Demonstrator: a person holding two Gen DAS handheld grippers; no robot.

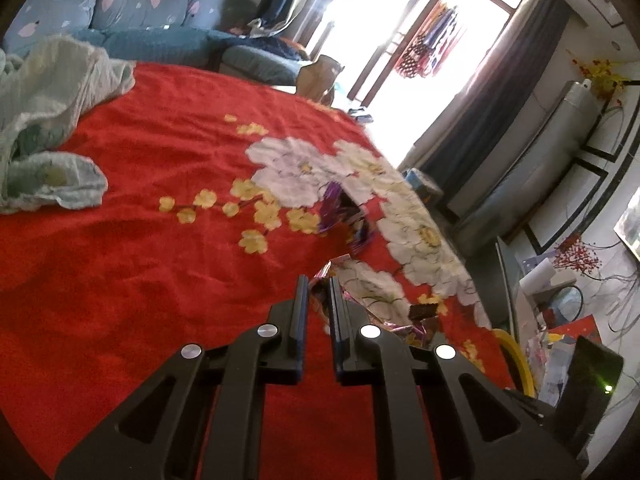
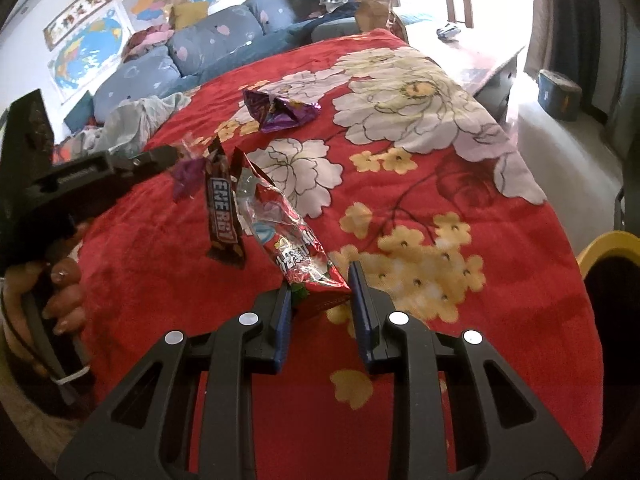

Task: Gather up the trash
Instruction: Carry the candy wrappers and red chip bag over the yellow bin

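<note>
Scene: red floral blanket with wrappers scattered on it.

Left gripper: jaws narrow, pinching the top of a crinkly clear-and-purple wrapper, which hangs off its tip above the blanket. In the left wrist view the grip point is mostly hidden between the fingers, so how firm the hold is I cannot confirm.

Right gripper: jaws wide, straddling the near end of the red snack bag, which lies flat on the blanket. Nothing clamped yet.

Risks, as I judge them:
- Thin film in the left gripper may slip out, since only an edge looks caught.
- Right fingers closing on the red bag could also pinch the plush blanket and drag it.
- The brown energy-bar wrapper lies just beside the red bag; a sweep could knock it aside.

Count of trash visible: four pieces — one held clear-and-purple wrapper, one brown bar wrapper, one red bag, one purple foil bag further up. One yellow-rimmed bin at the right edge, off the blanket.
</note>
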